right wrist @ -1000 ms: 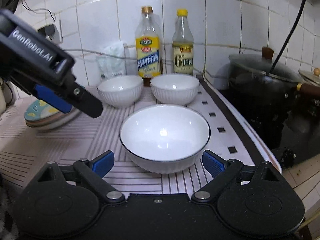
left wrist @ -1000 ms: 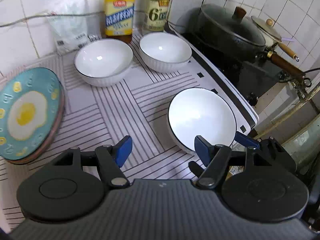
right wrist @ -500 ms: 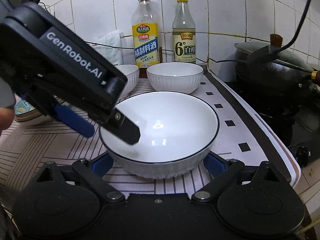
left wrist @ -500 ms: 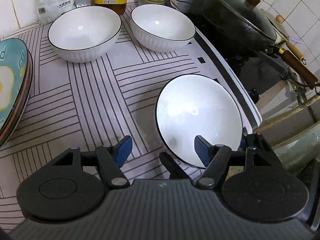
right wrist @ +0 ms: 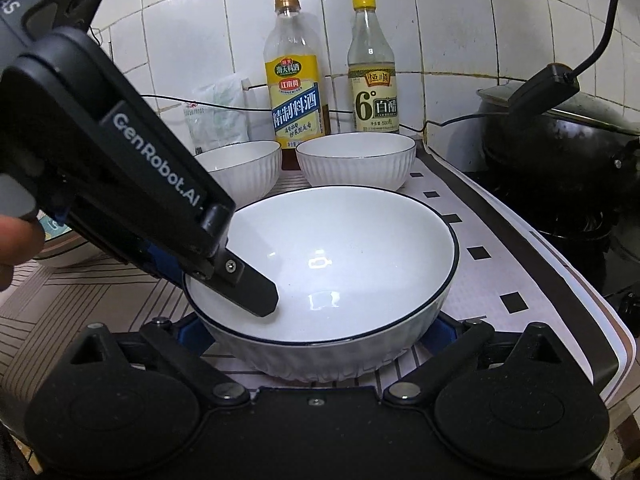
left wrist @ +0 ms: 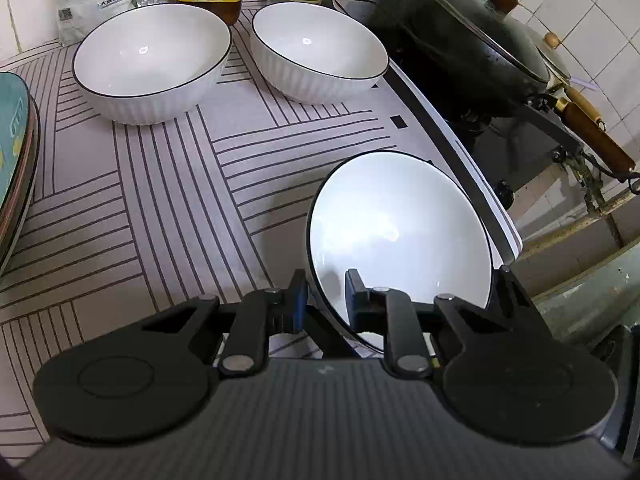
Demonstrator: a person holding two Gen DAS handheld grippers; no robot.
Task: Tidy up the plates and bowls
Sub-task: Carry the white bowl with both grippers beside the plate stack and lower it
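Note:
A white bowl with a thin black rim [left wrist: 400, 236] [right wrist: 340, 264] sits near the counter's right edge. My left gripper [left wrist: 326, 300] is shut on its near-left rim, one finger inside and one outside; it shows in the right wrist view [right wrist: 224, 276]. My right gripper [right wrist: 316, 332] is open, its blue pads on either side of the bowl's base. Two more white bowls [left wrist: 152, 60] [left wrist: 320, 50] stand at the back. A stack of plates with a teal top plate [left wrist: 16, 168] lies at the left.
Two bottles [right wrist: 294, 76] [right wrist: 373, 68] and a plastic bag [right wrist: 218, 116] stand against the tiled wall. A black lidded wok [left wrist: 472, 44] sits on the stove right of the counter. The counter's right edge [left wrist: 496, 216] is close beside the held bowl.
My left gripper has moved in and shut on the near bowl's rim. My right gripper has come closer, so its open fingers now flank the bowl's base.

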